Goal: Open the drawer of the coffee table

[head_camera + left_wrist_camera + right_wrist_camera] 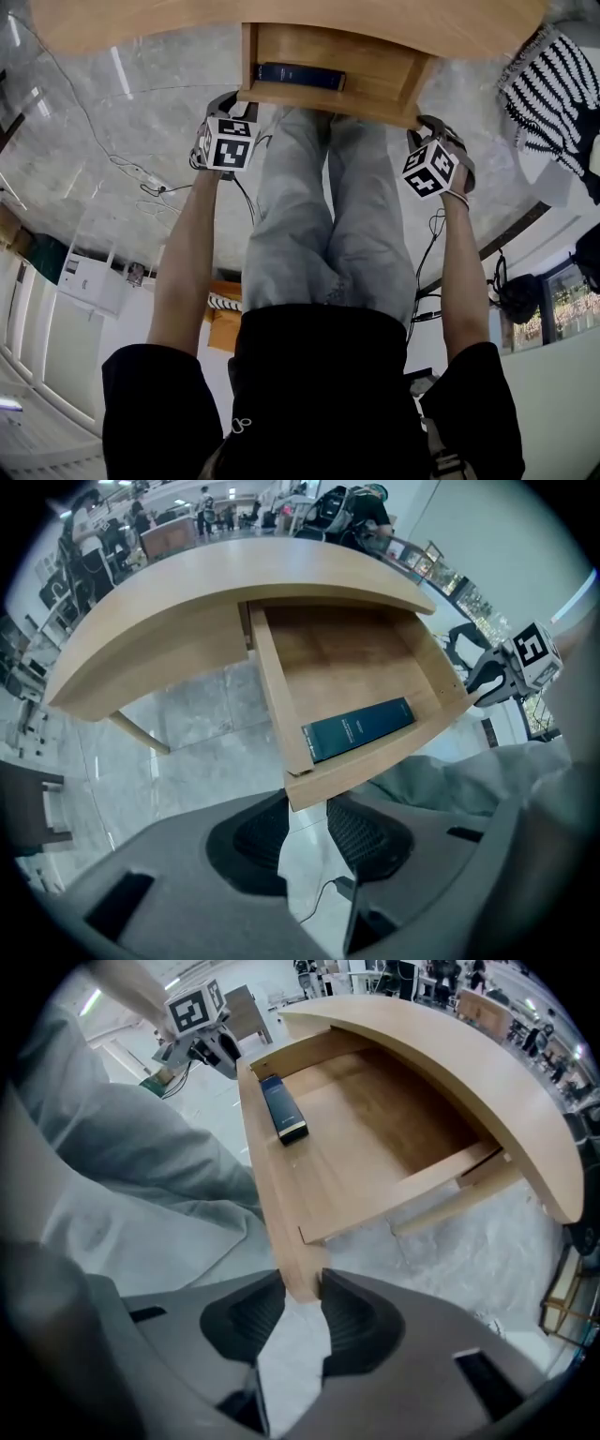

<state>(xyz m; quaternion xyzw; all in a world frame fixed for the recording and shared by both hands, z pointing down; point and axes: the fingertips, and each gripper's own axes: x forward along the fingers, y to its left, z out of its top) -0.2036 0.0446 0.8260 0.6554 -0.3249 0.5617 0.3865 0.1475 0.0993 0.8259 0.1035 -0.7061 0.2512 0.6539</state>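
Hiding drawer (375, 66) rear, the tabletop (141, 23) overhangs.

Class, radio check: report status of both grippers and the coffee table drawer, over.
Right gripper clamped on light wooden drawer front; left gripper astride its other end, grip unclear. Drawer open, dark blue box inside. Grey-trousered legs close before it.

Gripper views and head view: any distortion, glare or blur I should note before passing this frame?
Left gripper view: strong fisheye with black corners; the book has print too small to read. Right gripper view: same fisheye, the drawer sharp, evenly lit. Head view: bright streaks glare on the glossy floor; the background bends toward the edges; no motion blur.
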